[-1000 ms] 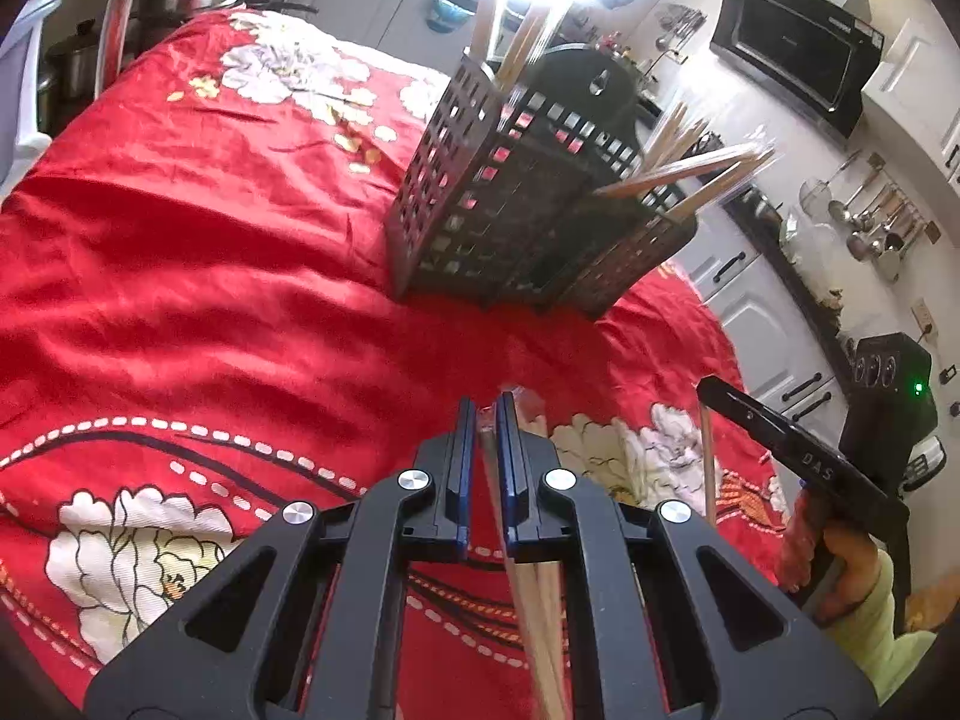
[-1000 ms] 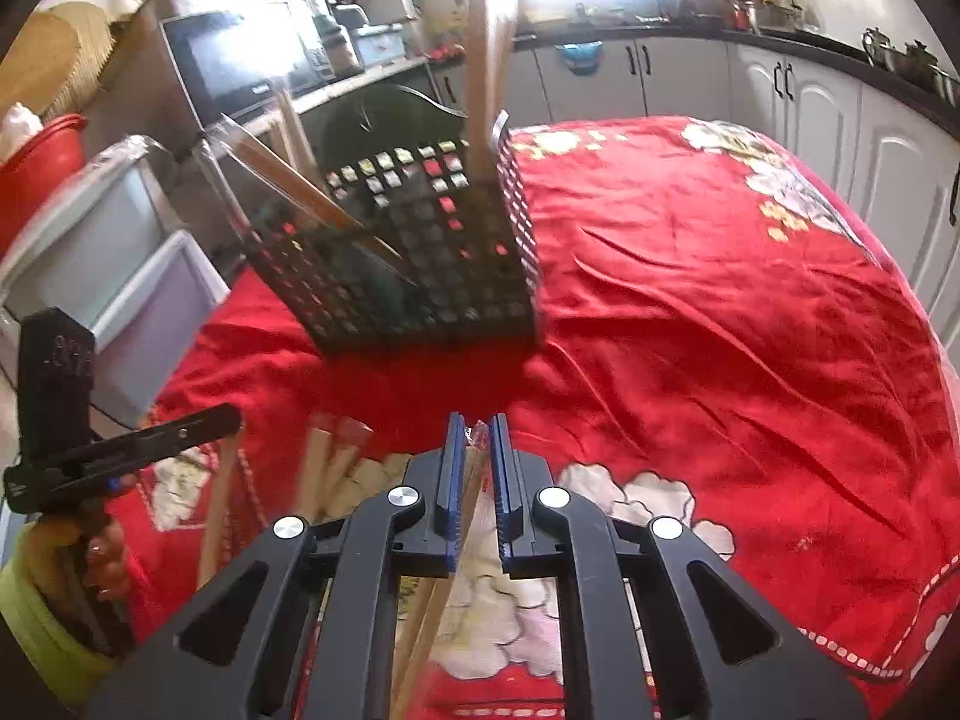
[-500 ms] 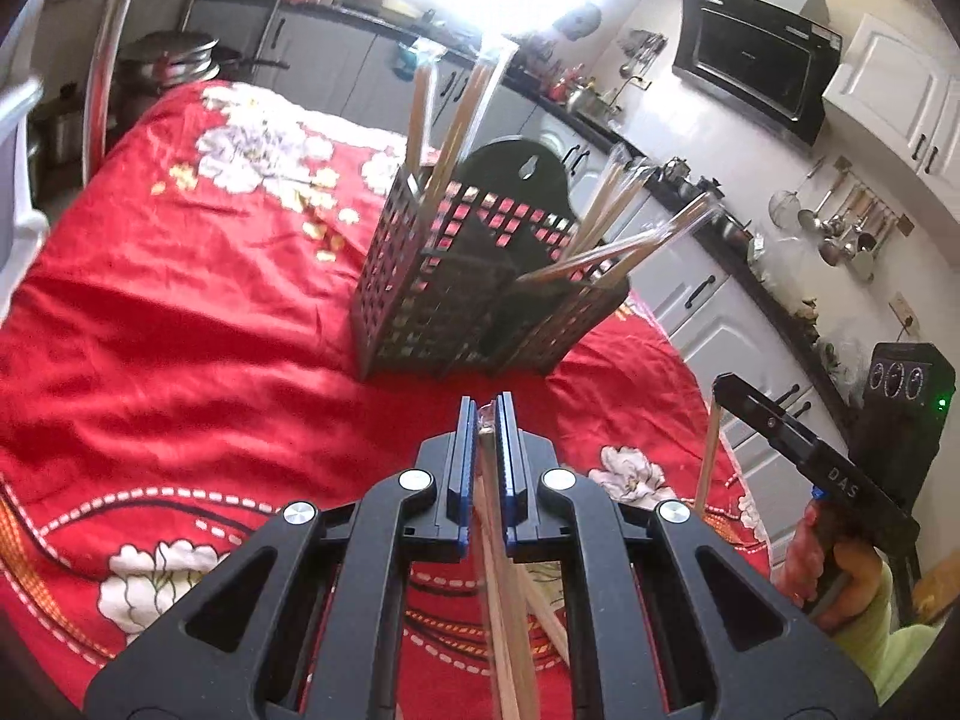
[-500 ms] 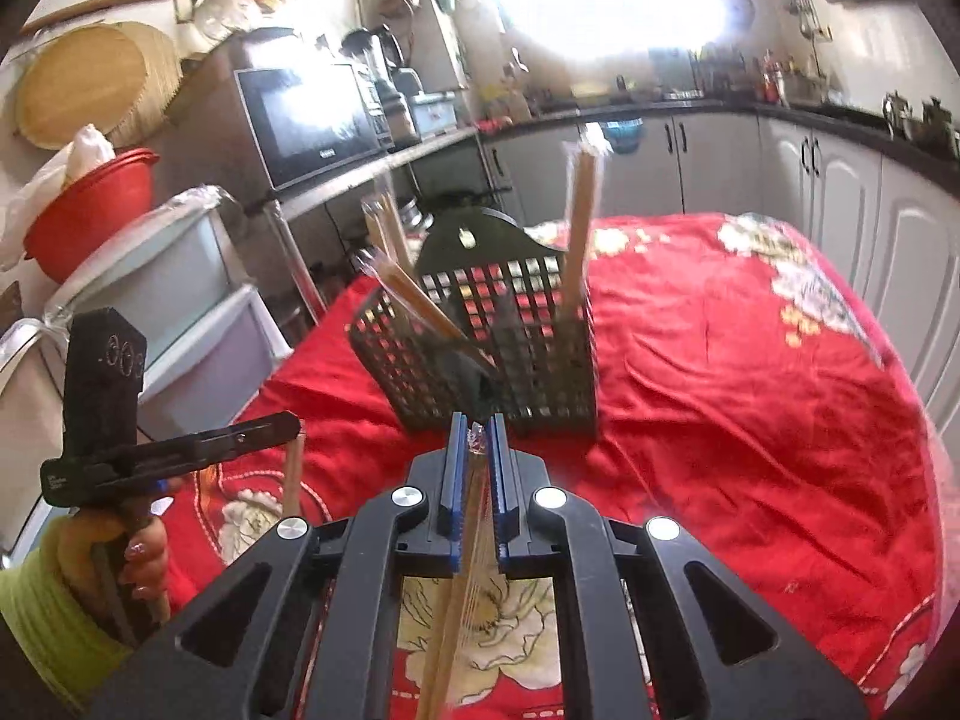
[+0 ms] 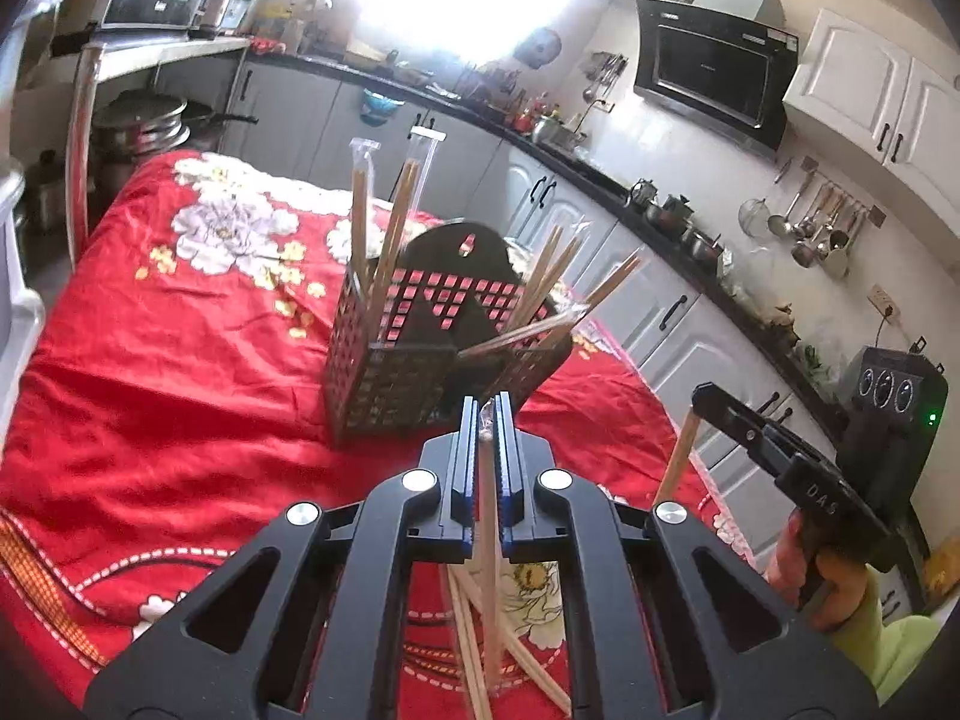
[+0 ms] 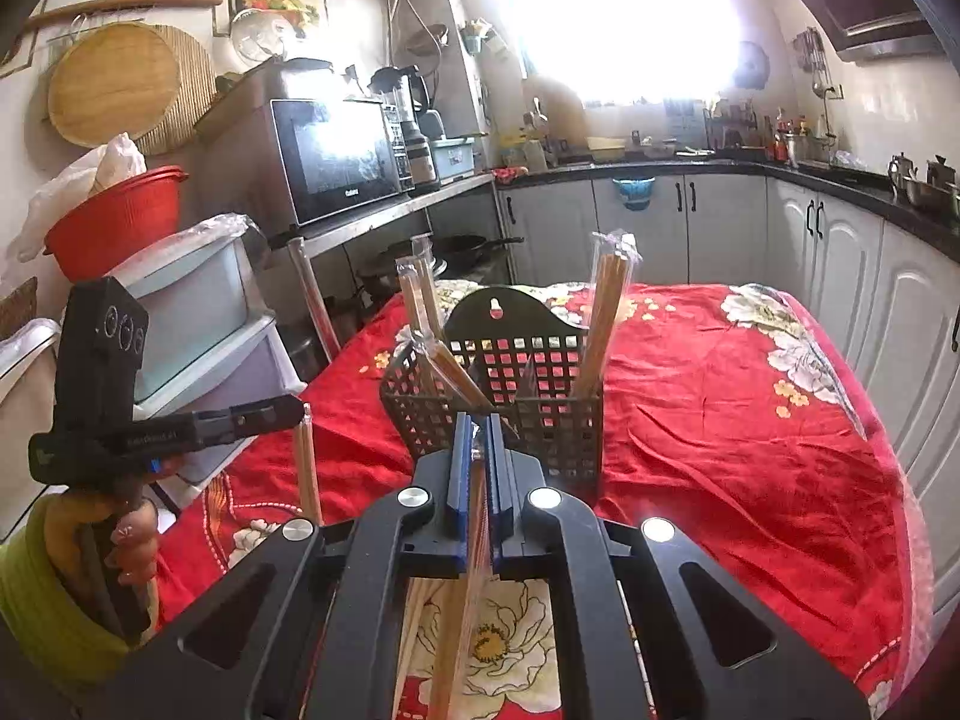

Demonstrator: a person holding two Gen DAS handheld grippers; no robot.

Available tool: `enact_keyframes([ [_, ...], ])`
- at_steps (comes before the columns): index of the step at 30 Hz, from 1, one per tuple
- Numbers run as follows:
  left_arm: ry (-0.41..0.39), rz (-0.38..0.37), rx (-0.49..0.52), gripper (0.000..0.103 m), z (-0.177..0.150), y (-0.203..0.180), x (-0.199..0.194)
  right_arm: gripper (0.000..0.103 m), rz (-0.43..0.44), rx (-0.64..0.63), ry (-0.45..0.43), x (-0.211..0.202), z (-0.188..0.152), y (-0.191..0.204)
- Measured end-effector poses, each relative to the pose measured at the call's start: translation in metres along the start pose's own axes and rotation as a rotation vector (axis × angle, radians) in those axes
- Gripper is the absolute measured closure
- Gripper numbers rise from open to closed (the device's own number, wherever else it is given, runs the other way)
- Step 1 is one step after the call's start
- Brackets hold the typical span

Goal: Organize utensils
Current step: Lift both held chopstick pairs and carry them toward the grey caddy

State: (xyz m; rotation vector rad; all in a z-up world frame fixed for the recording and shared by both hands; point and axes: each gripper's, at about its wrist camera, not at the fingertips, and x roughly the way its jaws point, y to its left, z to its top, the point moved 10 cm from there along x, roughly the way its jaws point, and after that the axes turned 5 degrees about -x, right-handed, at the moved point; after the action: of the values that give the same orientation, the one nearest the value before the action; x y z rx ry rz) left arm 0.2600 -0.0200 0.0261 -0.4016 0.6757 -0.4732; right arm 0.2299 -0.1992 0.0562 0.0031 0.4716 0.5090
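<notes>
Starting at the left: clamping the left gripper (image 5: 487, 414) down to a narrow slit on the left pair of chopsticks (image 5: 489, 570), with the blue pads pressing the wrapped top end from both sides. Hanging that pair with its long axis nearly upright, top end at the fingertips and lower end pointing down toward the red cloth (image 5: 180, 390). Showing it from the right wrist view as a pale stick (image 6: 307, 468) dropping straight down from the black fingers. Leaving loose chopsticks (image 5: 528, 660) lying criss-crossed on the cloth underneath.

Moving to the middle: standing the black holder (image 5: 390, 372) on the cloth, ahead of both grippers and apart from them. Keeping wrapped standing chopsticks (image 5: 360, 222) close to upright at one end of it, and fanning others (image 5: 558, 276) outward at a slant over the rim at the other end.

Ending at the right: squeezing the right gripper (image 6: 478, 426) just as narrow on the right pair of chopsticks (image 6: 468, 570), top end caught between the pads. Running that long axis down and slightly back toward the camera, lower end above the flower print. Appearing in the left wrist view as a tilted stick (image 5: 678, 456), top leaning right.
</notes>
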Motion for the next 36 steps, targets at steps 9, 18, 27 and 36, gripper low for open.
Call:
enact_keyframes([
  [9,-0.042,-0.002,0.031,0.101,0.021,-0.009,-0.011,0.099,-0.004,-0.015,-0.031,-0.005,0.013,0.001],
  [18,-0.076,-0.022,0.061,0.101,0.044,-0.021,-0.017,0.099,-0.005,-0.032,-0.065,-0.007,0.036,0.002],
  [27,-0.129,-0.037,0.086,0.101,0.082,-0.032,-0.026,0.099,-0.008,-0.051,-0.11,-0.004,0.07,0.003],
  [36,-0.184,-0.044,0.129,0.101,0.131,-0.049,-0.038,0.099,-0.004,-0.059,-0.148,0.003,0.11,0.001],
])
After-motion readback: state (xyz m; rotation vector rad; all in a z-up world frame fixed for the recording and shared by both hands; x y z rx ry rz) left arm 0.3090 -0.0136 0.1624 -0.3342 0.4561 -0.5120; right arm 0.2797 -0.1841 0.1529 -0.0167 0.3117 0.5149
